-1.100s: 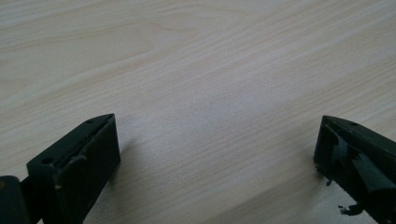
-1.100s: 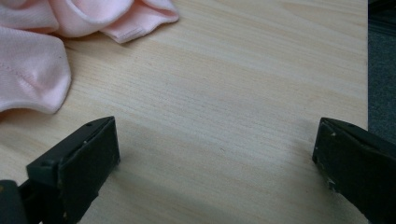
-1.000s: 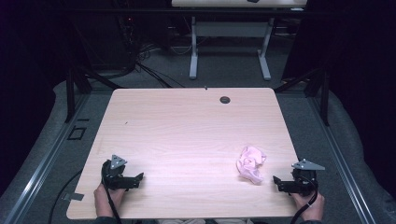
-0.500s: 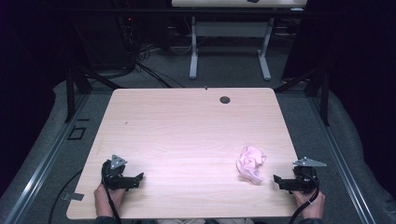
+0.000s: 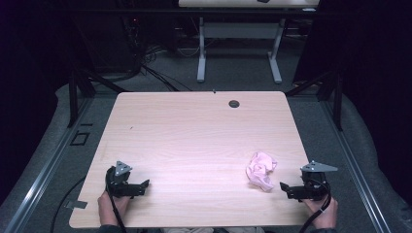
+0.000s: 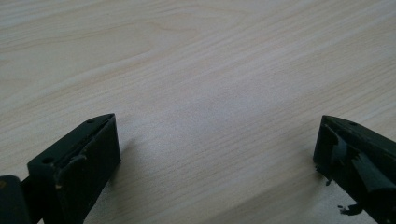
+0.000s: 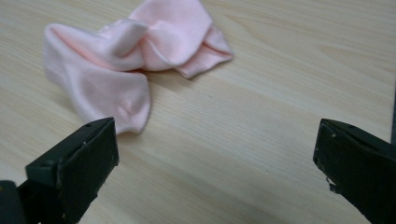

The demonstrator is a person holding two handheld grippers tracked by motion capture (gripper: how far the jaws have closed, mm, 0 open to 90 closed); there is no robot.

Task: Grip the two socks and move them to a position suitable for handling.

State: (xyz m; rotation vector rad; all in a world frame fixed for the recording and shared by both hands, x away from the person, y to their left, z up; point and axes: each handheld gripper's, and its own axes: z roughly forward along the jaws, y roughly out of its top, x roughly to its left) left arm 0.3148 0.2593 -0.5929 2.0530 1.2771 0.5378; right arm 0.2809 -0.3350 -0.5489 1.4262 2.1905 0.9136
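Inspection of the light wooden tabletop (image 5: 194, 141) finds one item in hand: a crumpled pink cloth (image 5: 261, 170), lying bunched on the near right part of the surface, well inside the right edge.

The right gripper (image 5: 287, 188) sits at the near right corner, held by a hand (image 5: 320, 211) at the near edge, and points left toward the cloth. Its jaws stand wide apart and grip nothing. In the right gripper view the cloth (image 7: 130, 60) lies just ahead of the gripper (image 7: 215, 154), off toward its left jaw; the nearest fold ends close to that jaw's tip, but contact cannot be confirmed. Bare wood shows between the jaws.

The left gripper (image 5: 141, 187) rests at the near left part of the tabletop, held by the other hand (image 5: 112, 208), well apart from the cloth. Its jaws are likewise spread wide, with bare tabletop (image 6: 210, 93) between them in the left gripper view (image 6: 217, 149).

A small round dark grommet (image 5: 234, 103) sits near the far edge.
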